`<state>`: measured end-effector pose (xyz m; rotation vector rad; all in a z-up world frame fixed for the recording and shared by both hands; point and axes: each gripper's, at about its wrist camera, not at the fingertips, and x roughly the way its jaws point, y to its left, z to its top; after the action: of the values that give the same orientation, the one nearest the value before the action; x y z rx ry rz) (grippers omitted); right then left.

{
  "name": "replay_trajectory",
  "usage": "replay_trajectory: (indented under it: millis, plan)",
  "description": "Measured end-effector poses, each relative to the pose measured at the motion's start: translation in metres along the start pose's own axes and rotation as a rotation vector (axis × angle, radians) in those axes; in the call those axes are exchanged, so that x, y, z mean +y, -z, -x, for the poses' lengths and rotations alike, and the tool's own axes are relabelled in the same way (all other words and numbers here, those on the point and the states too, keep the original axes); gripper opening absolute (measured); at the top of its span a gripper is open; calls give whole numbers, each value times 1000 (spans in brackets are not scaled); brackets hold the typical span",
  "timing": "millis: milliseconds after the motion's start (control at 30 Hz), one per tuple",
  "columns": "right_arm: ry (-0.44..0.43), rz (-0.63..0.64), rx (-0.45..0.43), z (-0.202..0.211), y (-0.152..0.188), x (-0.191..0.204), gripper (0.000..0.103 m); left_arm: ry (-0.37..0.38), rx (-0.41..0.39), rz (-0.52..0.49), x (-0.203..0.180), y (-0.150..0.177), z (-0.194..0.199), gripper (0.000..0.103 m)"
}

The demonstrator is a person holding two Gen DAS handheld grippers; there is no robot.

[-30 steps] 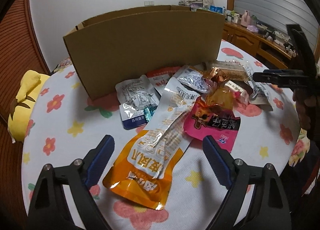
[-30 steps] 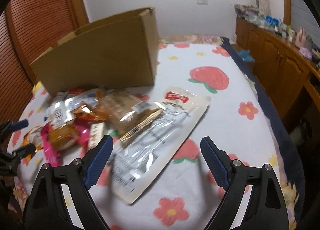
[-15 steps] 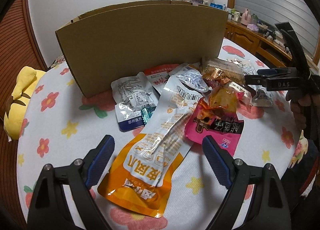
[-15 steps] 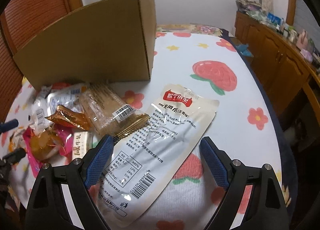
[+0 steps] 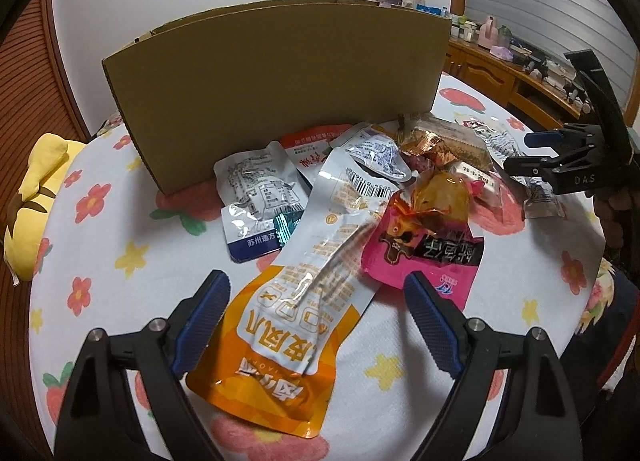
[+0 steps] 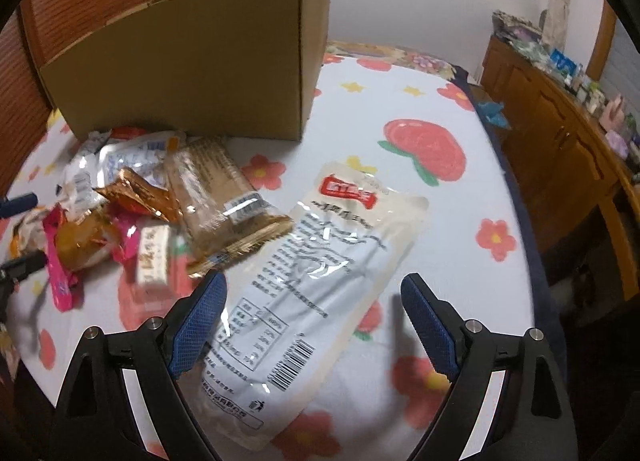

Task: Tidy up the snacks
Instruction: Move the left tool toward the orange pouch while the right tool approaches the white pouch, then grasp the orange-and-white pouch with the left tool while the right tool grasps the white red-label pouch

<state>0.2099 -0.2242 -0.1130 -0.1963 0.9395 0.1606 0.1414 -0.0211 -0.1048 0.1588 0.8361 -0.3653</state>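
A pile of snack packets lies on the flowered tablecloth in front of an upright cardboard box. My left gripper hovers over an orange pouch. Its jaws are closing with the pouch between them, and the pads do not touch it. A pink packet and a silver-blue packet lie just beyond. My right gripper stands open over a large white pouch, beside a brown cracker pack. The right gripper also shows at the pile's right side.
A yellow plush toy sits at the table's left edge. A wooden sideboard crowded with small items runs along the right, past the table's rim. The cardboard box stands behind the pile. Bare cloth lies right of the white pouch.
The right gripper has rolled and come nearer the white pouch, which now lies between its fingers. The left view has edged closer to the orange pouch, and its fingers stand slightly narrower.
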Motion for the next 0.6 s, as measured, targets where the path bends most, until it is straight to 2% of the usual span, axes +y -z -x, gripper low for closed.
replay_trajectory:
  millis: [67,200,333,433,600]
  plan:
    - [7,12,4,1,1,-1,91,-5,0,-4,-1,-1,0,82]
    - [-32,6,9,1,0,0,91,4,3,-15,-1,-3,-1,79]
    - [-26,27,17,-9,0,8,92,7,22,-39,-2,-5,-4,79]
    - [-37,-1,-18,-13,4,3,98,5,40,-53,-2,-6,-7,80]
    - [-34,-2,-39,-12,6,2,99,27,77,-53,3,-5,-12,82]
